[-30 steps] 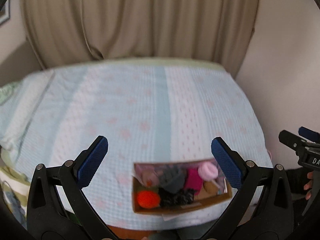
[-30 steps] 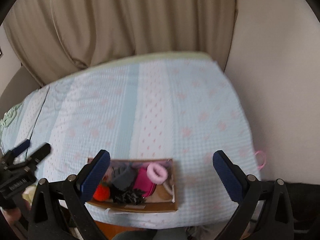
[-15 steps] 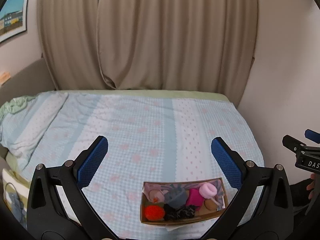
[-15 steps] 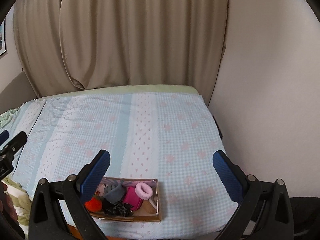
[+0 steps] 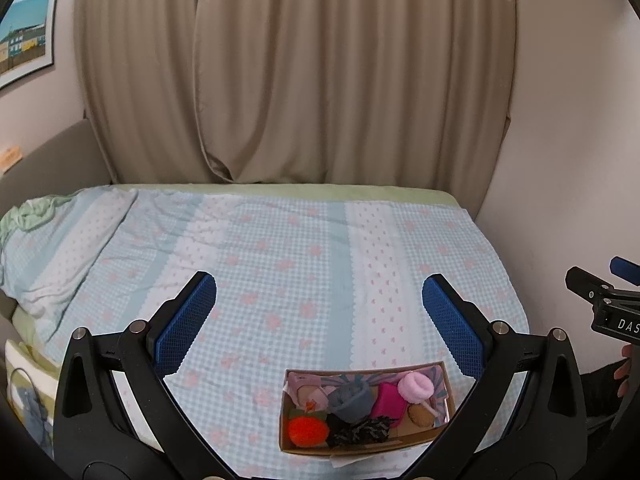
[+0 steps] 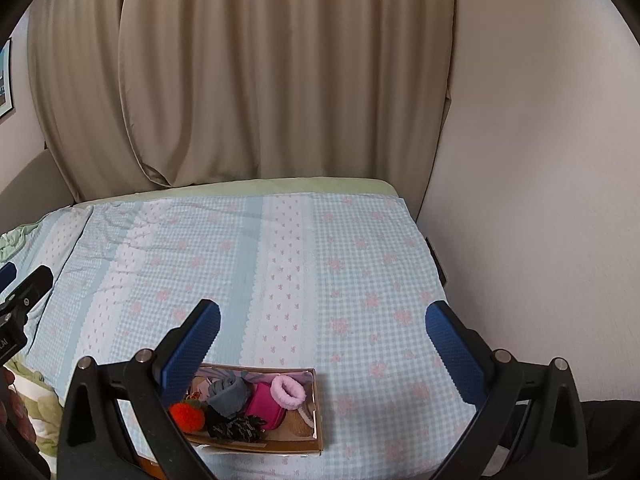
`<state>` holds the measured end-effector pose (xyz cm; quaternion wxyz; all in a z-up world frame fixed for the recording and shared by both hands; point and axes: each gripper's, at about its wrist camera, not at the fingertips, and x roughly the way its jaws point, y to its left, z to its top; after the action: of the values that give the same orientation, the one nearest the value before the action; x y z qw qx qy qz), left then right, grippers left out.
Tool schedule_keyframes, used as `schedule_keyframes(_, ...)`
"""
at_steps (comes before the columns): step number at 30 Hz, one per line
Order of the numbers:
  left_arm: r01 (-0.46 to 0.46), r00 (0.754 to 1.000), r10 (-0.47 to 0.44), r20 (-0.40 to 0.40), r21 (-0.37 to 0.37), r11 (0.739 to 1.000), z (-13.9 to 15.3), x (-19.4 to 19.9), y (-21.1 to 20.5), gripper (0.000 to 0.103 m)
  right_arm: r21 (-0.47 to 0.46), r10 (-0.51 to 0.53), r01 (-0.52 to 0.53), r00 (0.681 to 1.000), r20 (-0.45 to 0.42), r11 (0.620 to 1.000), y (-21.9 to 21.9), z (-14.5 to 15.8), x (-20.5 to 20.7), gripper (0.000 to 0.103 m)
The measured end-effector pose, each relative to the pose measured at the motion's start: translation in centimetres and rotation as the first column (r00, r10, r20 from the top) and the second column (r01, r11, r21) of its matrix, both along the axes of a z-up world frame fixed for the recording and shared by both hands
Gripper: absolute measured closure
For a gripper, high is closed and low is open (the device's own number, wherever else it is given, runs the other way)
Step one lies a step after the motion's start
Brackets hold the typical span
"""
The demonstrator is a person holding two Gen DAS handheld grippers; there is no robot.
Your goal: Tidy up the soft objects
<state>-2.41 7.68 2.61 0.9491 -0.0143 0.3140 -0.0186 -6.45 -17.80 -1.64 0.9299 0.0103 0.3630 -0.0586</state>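
Fingers [image 5: 186, 322] of the left gripper [image 5: 319, 324] stood wide apart, empty; the right gripper [image 6: 323, 340] likewise. Both hung above the bed [image 5: 280, 248], the cardboard box [image 5: 362, 446] of soft objects lying below and between each pair.

the left gripper [image 5: 318, 316] is held level and aimed forward, its blue-padded jaws spread wide with nothing between them. the right gripper [image 6: 322, 338] sits beside it in the same pose, jaws equally wide. a hand [image 5: 625, 364], probably the right, shows at the frame's edge.
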Motion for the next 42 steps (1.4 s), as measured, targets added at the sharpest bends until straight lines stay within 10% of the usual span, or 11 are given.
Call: schedule_keyframes(42,0.044,0.999,-0.044,-0.004,0.006,0.999,-0.67,0.09,0.14,0.000,0.010,0.000,0.000,1.000,0.005,1.000,-0.61,0.08,0.75,0.001)
